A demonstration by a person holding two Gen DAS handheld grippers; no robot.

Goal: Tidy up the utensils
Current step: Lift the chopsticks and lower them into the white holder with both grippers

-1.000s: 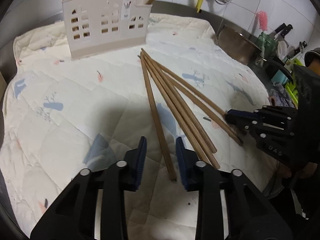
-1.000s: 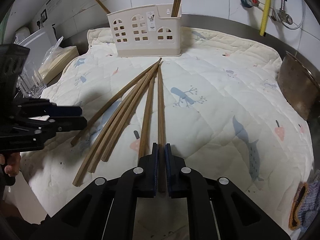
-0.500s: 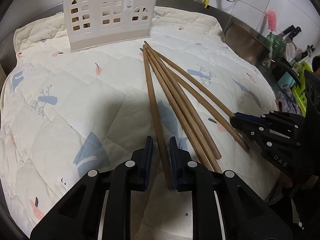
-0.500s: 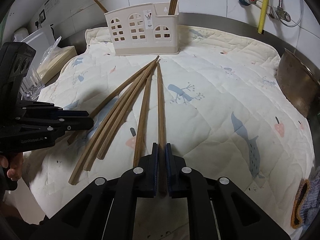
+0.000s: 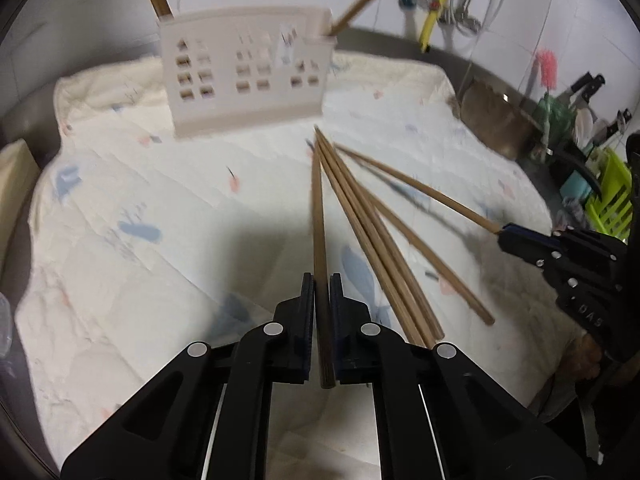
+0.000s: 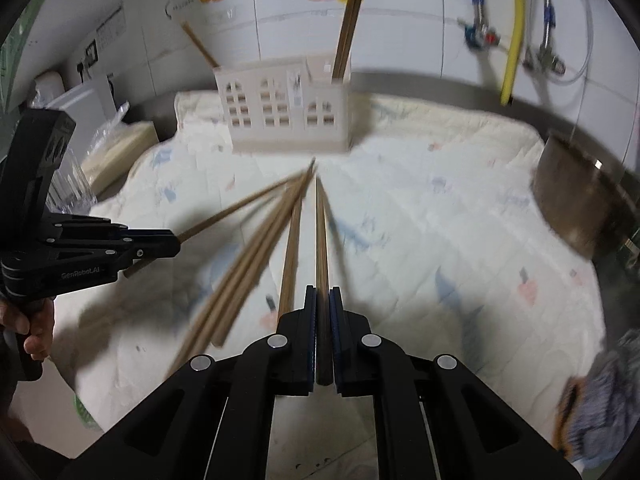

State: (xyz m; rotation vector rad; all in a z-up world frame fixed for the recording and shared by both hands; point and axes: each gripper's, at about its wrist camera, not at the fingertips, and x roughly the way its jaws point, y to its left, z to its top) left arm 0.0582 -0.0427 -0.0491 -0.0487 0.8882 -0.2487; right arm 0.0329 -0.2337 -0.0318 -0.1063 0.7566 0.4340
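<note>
My left gripper [image 5: 320, 284] is shut on a long wooden chopstick [image 5: 319, 216] that points toward the beige utensil holder [image 5: 244, 84]. My right gripper [image 6: 322, 296] is shut on another wooden chopstick [image 6: 321, 232], raised off the cloth. Several more chopsticks [image 5: 372, 240] lie fanned on the quilted cloth [image 5: 140, 208]. The holder [image 6: 288, 112] stands at the far edge with chopsticks upright in it. Each gripper shows in the other's view: the right [image 5: 508, 236], the left [image 6: 168, 244].
A metal bowl [image 5: 496, 120] sits at the right edge of the cloth. A green rack [image 5: 608, 196] and kitchen items stand beyond it. A glass [image 6: 68, 188] and a beige box [image 6: 116, 152] sit at the left. Taps and a yellow hose [image 6: 512, 28] hang on the tiled wall.
My left gripper has closed on its chopstick. My right gripper has lifted its chopstick off the cloth. Both views have tilted up toward the holder.
</note>
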